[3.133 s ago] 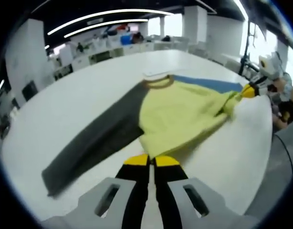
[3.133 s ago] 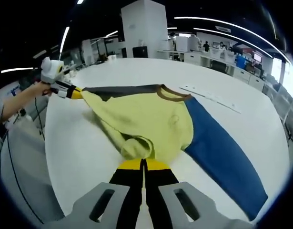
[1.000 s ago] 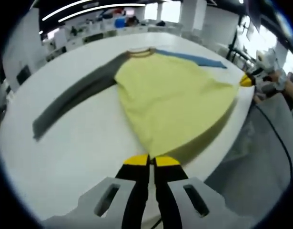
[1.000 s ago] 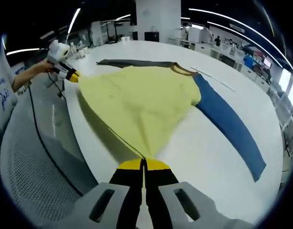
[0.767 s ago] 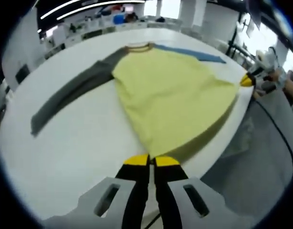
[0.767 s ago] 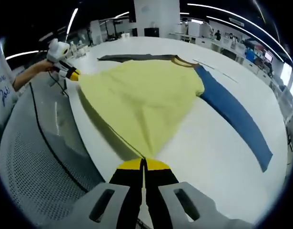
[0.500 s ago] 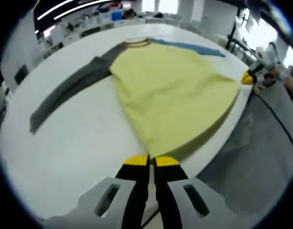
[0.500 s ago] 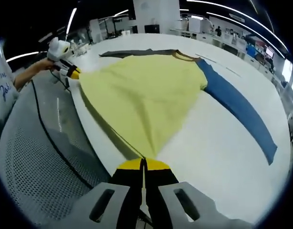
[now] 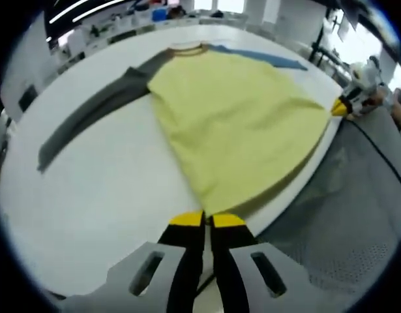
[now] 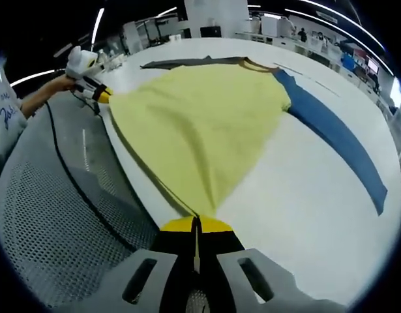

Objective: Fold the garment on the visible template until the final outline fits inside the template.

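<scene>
I hold each bottom hem corner of the yellow sweatshirt pinched in my left gripper and right gripper, stretching it flat ahead on the white table, presumably to smooth it before folding.

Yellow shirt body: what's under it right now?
The white table lies under the yellow shirt body; near the hem it overhangs the table edge. Any template beneath is covered.

My shirt pale yellow in the body, one sleeve dark grey, the other sleeve blue, collar tan-brown, table plain white, my fingers black with yellow tips
</scene>
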